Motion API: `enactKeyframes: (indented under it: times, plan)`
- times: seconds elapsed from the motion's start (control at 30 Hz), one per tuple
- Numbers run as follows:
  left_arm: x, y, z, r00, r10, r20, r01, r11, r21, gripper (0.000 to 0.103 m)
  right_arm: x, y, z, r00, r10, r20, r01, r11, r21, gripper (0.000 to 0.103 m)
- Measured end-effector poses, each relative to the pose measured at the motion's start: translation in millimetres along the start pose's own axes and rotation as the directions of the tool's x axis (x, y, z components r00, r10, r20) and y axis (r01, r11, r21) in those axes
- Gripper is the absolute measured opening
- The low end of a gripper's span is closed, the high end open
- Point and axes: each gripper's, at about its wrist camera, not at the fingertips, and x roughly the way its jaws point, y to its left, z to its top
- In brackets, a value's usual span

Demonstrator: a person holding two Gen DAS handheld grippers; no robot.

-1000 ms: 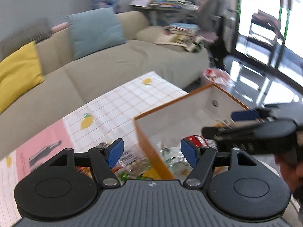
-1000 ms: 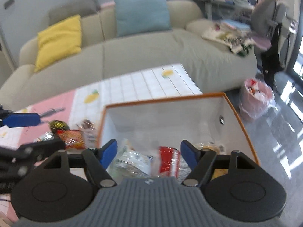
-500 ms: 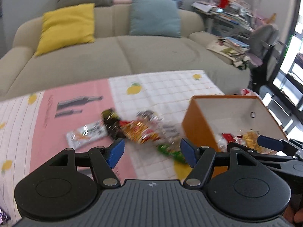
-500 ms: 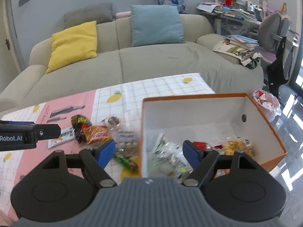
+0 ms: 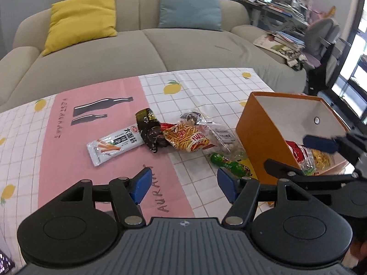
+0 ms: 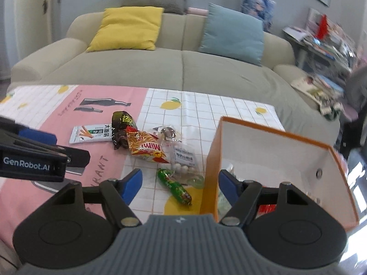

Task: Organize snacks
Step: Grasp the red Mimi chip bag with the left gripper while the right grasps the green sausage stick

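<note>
Several loose snacks lie in a heap on the tablecloth: a white packet (image 5: 114,147) (image 6: 91,134), a dark wrapper (image 5: 149,128) (image 6: 121,123), an orange Mimi bag (image 5: 188,137) (image 6: 144,147), a clear bag of white balls (image 5: 223,137) (image 6: 184,158) and a green stick (image 5: 229,166) (image 6: 174,186). To their right stands the orange box (image 5: 257,142) (image 6: 209,160), with red and yellow packets (image 5: 296,151) inside. My left gripper (image 5: 183,182) hovers short of the heap, jaws closing on nothing. My right gripper (image 6: 180,183) hangs over the box's left wall and the green stick, jaws closing, gripping nothing.
The table carries a pink and white checked cloth (image 5: 68,137) with lemon prints. Behind it runs a beige sofa (image 5: 137,45) with yellow and blue cushions. A cluttered desk and a grey chair (image 5: 321,34) stand at the far right.
Both views have swung left, away from the box and onto the snack heap. Both grippers have come lower and nearer the table, and their roll has levelled out.
</note>
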Motion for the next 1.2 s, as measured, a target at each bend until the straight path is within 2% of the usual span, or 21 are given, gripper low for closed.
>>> enactKeyframes:
  times: [0.17,0.27,0.4,0.47,0.63,0.8,1.0,1.13,1.2]
  plan:
    - [15,7,7,0.999,-0.022,-0.028,0.023,1.000,0.022,0.075,16,4,6,1.000,0.013,-0.015,-0.014,0.994,-0.112,0.067]
    - [25,9,10,0.999,-0.025,-0.035,0.027,0.998,0.065,0.073,29,9,8,0.999,0.010,-0.042,-0.017,0.987,-0.158,0.058]
    - [40,9,13,0.996,-0.073,-0.046,0.079,0.987,0.137,0.069,46,16,6,0.997,0.010,-0.071,-0.022,0.985,-0.172,0.050]
    - [48,10,16,0.996,-0.073,-0.050,0.080,0.985,0.154,0.066,56,20,3,0.997,0.005,-0.083,-0.019,0.985,-0.169,0.045]
    - [68,6,22,0.993,-0.103,-0.066,0.113,0.976,0.186,0.064,79,30,-4,0.994,-0.011,-0.112,-0.010,0.981,-0.191,0.044]
    - [94,-6,26,0.990,-0.110,-0.086,0.127,0.962,0.241,0.054,101,38,-10,0.990,-0.024,-0.141,-0.011,0.969,-0.246,0.036]
    - [120,-15,29,0.990,-0.094,-0.106,0.122,0.947,0.299,0.041,123,38,-16,0.982,-0.052,-0.183,-0.002,0.959,-0.283,0.034]
    - [136,-15,32,0.986,-0.095,-0.134,0.131,0.947,0.293,0.035,136,34,-20,0.972,-0.059,-0.226,-0.005,0.963,-0.270,0.034]
    - [141,-14,33,0.988,-0.084,-0.132,0.119,0.950,0.287,0.029,138,35,-21,0.973,-0.053,-0.226,-0.013,0.960,-0.280,0.034]
